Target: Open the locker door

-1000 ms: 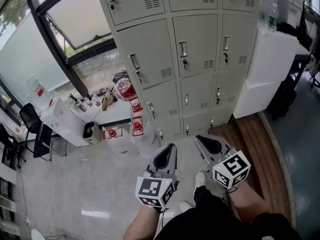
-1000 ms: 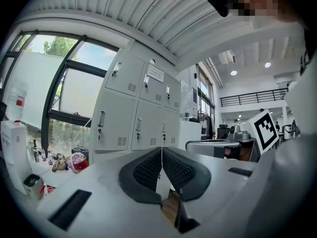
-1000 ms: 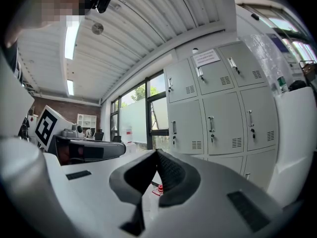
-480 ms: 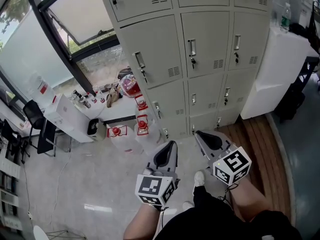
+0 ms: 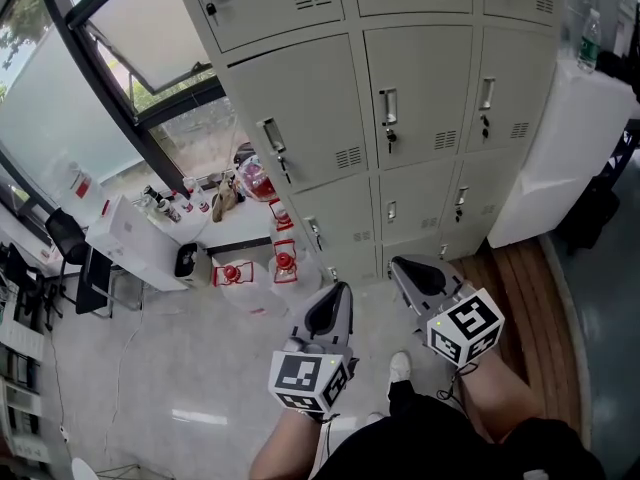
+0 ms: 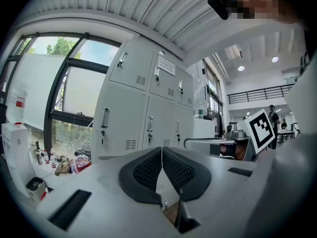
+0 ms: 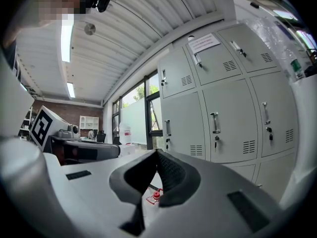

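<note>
— Change over the last second?
— Nearer to locker bank [image 5: 300, 118]; middle row now larger in head view, at twelve o'clock of both tongs. Approach only: nothing touched, reach not yet begun.
— Tongs?
— Clenched and empty: left tongs [image 5: 338, 296], right tongs [image 5: 402, 266]. Well apart from nearest handle [image 5: 388, 106].
— Task item?
— Centre locker door [image 5: 415, 98] closed, as every other visible; intended one not determinable.
— Containers?
— Lockers: contents hidden. Red-capped water jugs [image 5: 285, 266] on floor, eleven o'clock of left tongs; fill unreadable. Small bottles [image 5: 165, 204] on low white surface [image 5: 130, 238], ten o'clock. Single bottle [image 5: 590, 40] atop white cabinet [image 5: 570, 138], two o'clock.
</note>
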Motion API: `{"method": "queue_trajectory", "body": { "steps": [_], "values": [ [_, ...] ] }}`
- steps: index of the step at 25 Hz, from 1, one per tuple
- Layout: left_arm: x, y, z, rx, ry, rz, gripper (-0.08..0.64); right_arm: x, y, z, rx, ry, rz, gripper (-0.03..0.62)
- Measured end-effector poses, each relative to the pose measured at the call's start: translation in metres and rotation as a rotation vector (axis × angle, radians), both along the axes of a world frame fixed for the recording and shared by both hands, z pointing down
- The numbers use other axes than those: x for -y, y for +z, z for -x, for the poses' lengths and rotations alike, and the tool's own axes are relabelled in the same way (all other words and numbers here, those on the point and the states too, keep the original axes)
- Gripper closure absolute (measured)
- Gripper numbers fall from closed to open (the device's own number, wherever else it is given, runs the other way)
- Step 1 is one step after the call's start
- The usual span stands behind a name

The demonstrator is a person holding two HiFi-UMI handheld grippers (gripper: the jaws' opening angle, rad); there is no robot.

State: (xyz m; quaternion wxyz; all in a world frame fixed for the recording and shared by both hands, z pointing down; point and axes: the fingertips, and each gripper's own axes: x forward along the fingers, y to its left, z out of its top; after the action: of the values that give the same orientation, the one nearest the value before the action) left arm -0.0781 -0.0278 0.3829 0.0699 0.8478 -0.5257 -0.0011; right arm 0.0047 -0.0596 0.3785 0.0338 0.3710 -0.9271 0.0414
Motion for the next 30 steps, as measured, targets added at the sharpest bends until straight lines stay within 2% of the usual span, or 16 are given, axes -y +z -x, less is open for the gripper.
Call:
{"method": "queue_trajectory", "body": {
  "steps": [17,30],
  "values": [
    [0.112,0.010,-0.011,-0.018,0.003,0.014,0.540,0.119,0.011,-0.004,-0.016,-0.008,0.017,0.538],
    [0.164,-0.002,-0.032,0.006,-0.007,-0.004,0.540,0.180,-0.002,-0.027,0.005,0.000,-0.010,0.538]
  ]
}}
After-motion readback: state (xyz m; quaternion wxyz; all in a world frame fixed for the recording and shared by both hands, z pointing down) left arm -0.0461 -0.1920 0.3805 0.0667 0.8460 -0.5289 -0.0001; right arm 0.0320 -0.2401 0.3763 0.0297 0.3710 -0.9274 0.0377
